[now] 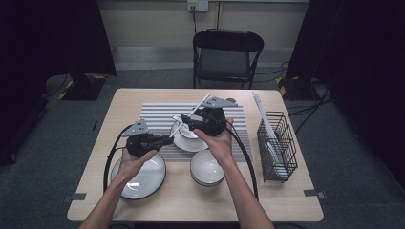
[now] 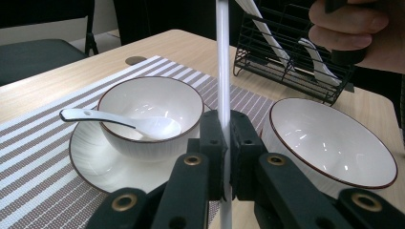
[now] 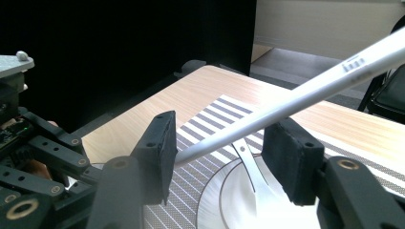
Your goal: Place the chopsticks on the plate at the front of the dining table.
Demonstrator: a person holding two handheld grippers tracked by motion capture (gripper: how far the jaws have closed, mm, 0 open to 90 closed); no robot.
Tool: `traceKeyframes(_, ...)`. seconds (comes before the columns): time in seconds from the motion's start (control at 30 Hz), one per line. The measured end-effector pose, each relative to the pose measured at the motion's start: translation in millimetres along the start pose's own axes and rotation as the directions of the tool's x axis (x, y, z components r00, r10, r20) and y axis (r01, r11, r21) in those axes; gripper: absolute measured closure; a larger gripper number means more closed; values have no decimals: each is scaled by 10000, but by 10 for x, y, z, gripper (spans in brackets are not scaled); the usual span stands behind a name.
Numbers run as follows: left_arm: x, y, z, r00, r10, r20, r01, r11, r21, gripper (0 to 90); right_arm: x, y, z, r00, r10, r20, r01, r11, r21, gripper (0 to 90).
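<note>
Centre frame: left gripper (image 1: pixel 162 140) jaws clamp a white chopstick (image 1: pixel 193 113), its long axis slanting up-right through the right gripper (image 3: pixel 217 157), whose half-open jaws flank it above the bowl (image 2: pixel 151 112).

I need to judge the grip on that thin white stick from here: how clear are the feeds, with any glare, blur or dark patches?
High view: dim, soft, dark corners; white stick thin but visible. Left gripper view: stick overexposed, glare in the bowl; the near fingers slightly blurred. Right gripper view: black background at left, stick bright and slightly blurred, fingers sharp.
</note>
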State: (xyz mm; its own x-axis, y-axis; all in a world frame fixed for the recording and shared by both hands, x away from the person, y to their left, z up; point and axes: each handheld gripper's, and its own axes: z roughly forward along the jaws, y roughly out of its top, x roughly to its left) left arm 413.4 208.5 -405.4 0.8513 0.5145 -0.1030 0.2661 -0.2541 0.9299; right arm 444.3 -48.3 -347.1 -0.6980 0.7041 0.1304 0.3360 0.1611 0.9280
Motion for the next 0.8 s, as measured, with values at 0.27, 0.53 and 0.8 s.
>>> traceKeyframes(0.27,10,-7,-11,9999,-132,-83,131,9999,-111,860,0,-27,18,9998,165,-82,-165,9998,63,472)
traceKeyframes(0.53,24,-18,-13,9998,-40,-214,39,10000,-65,861,-5,-35,17,9999,142,38,-143,9999,95,451)
traceKeyframes(0.8,33,-24,-27,9996,-9,-294,8,10000,-38,860,6,-41,5,10000,80,52,-80,10000,25,424)
